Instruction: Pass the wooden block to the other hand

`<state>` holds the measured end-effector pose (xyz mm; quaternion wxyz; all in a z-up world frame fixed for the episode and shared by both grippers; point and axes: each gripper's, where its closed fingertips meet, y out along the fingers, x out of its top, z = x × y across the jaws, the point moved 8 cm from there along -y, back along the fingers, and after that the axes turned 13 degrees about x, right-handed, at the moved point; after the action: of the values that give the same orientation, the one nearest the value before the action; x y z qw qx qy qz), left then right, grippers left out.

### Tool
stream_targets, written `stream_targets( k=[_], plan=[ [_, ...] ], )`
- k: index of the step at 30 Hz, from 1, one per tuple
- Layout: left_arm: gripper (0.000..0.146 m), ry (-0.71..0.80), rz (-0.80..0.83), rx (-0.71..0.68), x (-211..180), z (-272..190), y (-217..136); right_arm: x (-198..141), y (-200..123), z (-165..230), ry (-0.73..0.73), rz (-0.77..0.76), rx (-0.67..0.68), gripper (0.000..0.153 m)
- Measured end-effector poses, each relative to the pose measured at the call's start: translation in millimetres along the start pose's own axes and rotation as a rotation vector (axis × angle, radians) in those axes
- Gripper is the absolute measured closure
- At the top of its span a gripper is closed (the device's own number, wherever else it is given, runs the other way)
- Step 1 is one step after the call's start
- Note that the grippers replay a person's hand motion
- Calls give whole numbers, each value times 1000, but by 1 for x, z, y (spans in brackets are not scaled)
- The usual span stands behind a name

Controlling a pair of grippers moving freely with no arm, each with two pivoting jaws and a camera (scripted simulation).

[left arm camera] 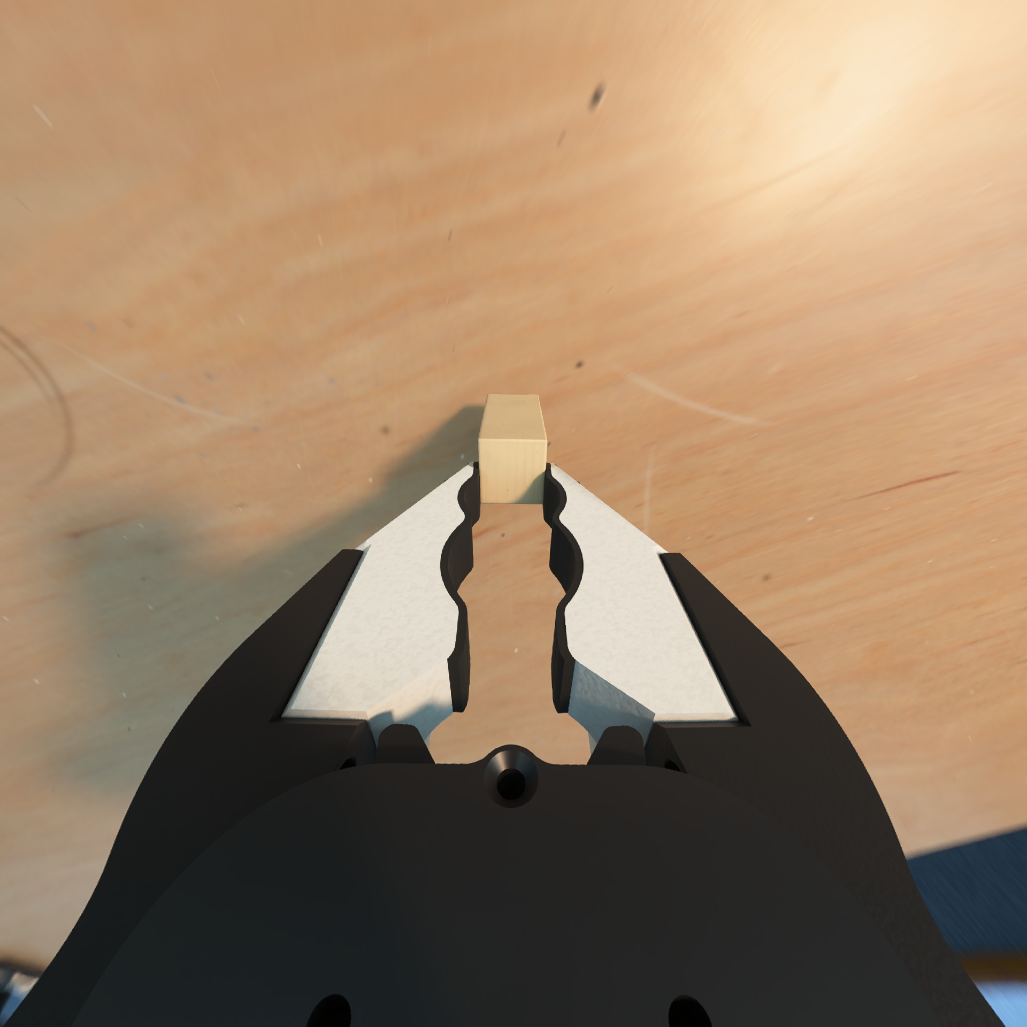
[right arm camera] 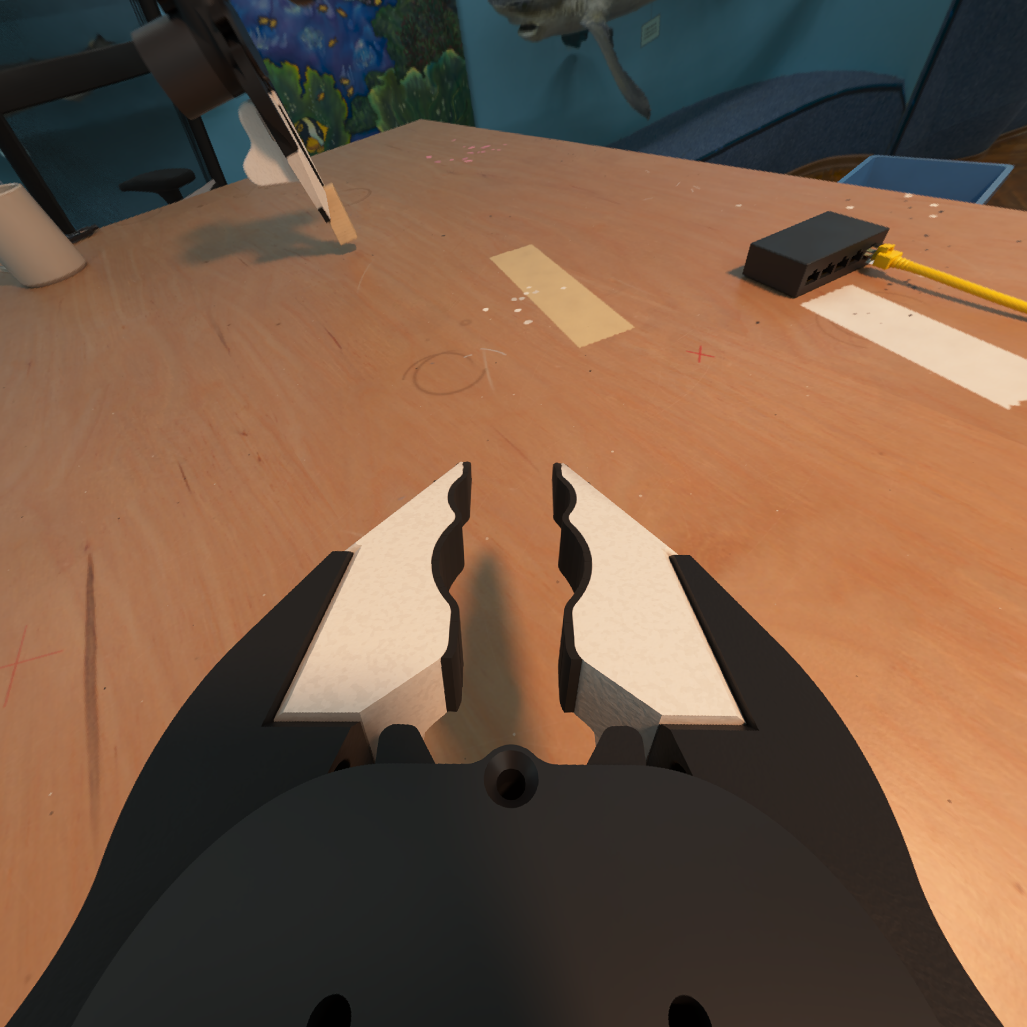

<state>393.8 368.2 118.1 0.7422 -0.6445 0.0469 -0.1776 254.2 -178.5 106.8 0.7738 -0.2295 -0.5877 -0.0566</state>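
The wooden block [left arm camera: 511, 455] is a pale, elongated piece held between the fingertips of my left gripper [left arm camera: 511, 479], which is shut on its near end and points down at the table. In the right wrist view the left gripper [right arm camera: 322, 208] is at the far left of the table, with the block [right arm camera: 340, 219] tilted and its lower end at or just above the tabletop. My right gripper [right arm camera: 511, 472] is open and empty, low over the near middle of the table, far from the block.
A black network switch [right arm camera: 814, 253] with a yellow cable [right arm camera: 956, 283] sits at the far right. A tan tape strip [right arm camera: 558, 294] and a white one [right arm camera: 911, 344] lie flat. A white cylinder [right arm camera: 33, 239] stands at the left edge. A blue bin [right arm camera: 928, 178] is beyond the table.
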Motion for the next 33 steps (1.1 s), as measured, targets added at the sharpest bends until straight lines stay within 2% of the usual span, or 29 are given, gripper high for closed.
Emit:
stream_targets(
  k=[3,7,10,12,16,18,20,23,25,27,30,31,33],
  plan=[
    [125,8,-292,33,1,-13,-41,2,-2,0,-5,-17,-13,115],
    [125,28,-798,108,-14,-55,-104,5,-5,-1,-13,-35,-34,109],
    [125,10,-1040,119,-33,-92,-124,7,-5,-3,-15,-39,-50,109],
    [125,-5,-1086,150,-42,-110,-124,6,-4,-3,-5,-44,-52,109],
    [125,-4,-1071,207,-51,-126,-112,4,0,-4,28,-41,-35,109],
    [125,-5,-1080,182,-52,-129,-109,3,1,-4,37,-44,-33,109],
    [125,15,-1151,84,-50,-135,-109,6,4,-5,54,-61,-15,108],
    [125,125,-1289,-245,-36,-158,-114,22,15,-6,197,-126,181,107],
    [125,239,-1376,-518,-21,-183,-118,40,28,-9,404,-182,418,103],
    [125,346,-1433,-681,-5,-210,-122,56,43,-12,670,-221,688,95],
    [125,524,-1445,-752,16,-249,-123,70,66,-15,979,-242,973,86],
    [125,580,-1438,-755,21,-261,-122,72,73,-15,1025,-235,1017,83],
    [125,665,-1408,-763,29,-279,-120,74,81,-17,1049,-223,1020,79]
  ],
)
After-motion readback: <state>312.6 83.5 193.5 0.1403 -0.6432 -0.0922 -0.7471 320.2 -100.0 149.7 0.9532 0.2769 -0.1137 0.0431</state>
